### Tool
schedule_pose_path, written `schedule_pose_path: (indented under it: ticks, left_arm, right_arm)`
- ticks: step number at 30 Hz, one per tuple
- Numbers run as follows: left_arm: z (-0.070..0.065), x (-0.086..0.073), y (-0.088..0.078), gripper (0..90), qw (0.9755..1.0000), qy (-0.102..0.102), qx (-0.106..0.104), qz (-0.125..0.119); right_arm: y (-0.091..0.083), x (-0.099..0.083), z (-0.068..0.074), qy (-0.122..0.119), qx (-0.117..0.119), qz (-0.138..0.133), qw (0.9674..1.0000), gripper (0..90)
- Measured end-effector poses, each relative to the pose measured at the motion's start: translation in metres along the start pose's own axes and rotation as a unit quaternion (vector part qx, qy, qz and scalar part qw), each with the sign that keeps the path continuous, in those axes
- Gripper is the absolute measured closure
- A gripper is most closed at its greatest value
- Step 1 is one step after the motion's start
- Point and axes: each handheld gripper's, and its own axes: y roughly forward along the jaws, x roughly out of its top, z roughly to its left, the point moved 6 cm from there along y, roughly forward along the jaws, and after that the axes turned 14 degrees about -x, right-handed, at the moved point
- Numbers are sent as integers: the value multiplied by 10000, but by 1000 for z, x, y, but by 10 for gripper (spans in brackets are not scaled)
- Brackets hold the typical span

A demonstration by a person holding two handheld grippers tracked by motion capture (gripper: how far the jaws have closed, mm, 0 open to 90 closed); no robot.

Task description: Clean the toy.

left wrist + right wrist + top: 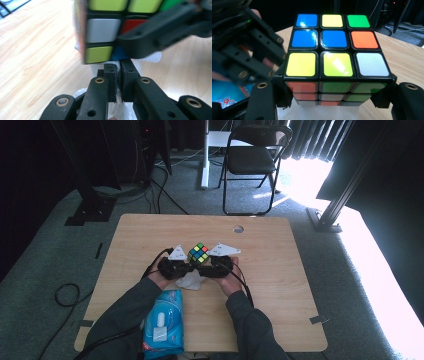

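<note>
The right hand-held gripper [334,100] pinches the puzzle cube [335,57] from both sides, its jaws pressed against the lower layers, so the cube sits lifted above the worktop [280,285] and tipped with its blue, yellow and orange face toward that gripper's camera. The left hand-held gripper [118,75] has its jaws pressed together on a white wipe [152,57], whose cloth bulges out between and behind the pads, and its tip sits right under the cube's lower edge, touching or very nearly touching it; which of the two I cannot tell.

Judging by this, the work is wiping the cube, and it looks mid-way: cube gripped and raised, wipe already pinched and brought to the underside. How many faces have been rubbed cannot be read from the pictures; the remaining faces probably still need a pass, and the cube must be set down afterwards.

In the high view both forearms come in from the bottom edge and converge at the middle of the worktop, hands low, grippers [172,267] and [220,266] pointing inward at each other with the cube [198,253] between them. The wipe hangs beneath as a crumpled white patch [192,281]. A blue wipe pack [162,322] lies near the person, by the left sleeve.
</note>
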Motion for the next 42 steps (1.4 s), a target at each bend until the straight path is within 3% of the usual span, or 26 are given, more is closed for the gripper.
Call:
schedule_pose_path:
  ticks: [6,11,19,25,28,34,36,40,42]
  left_arm:
    - [12,-2,-10,854,9995,-140,263,-136]
    - [10,-5,-6,855,9997,-98,222,-46]
    - [0,-1,-1,855,10000,73,41,-37]
    - [-14,2,4,854,9990,330,-286,32]
    - [-15,1,4,854,9989,359,-314,46]
    - [-2,-2,-4,855,9997,79,-152,-162]
    - [8,-4,-12,856,9994,-128,-71,-315]
    - [17,-7,-22,856,9986,-296,87,-441]
    - [23,-8,-31,856,9968,-431,236,-637]
  right_arm:
    - [-1,-1,-1,-3,18,24,10000,339]
    - [1,-3,1,-9,37,48,10000,339]
    - [1,0,2,51,63,12,10000,339]
    - [0,4,1,102,69,-36,9999,339]
    - [0,3,0,115,87,-37,9999,339]
    - [-1,0,-1,140,74,-4,9999,339]
    - [-1,-1,-2,136,70,6,9999,339]
    - [-1,-4,-3,115,64,50,9999,339]
    - [0,-6,-3,79,34,103,9999,339]
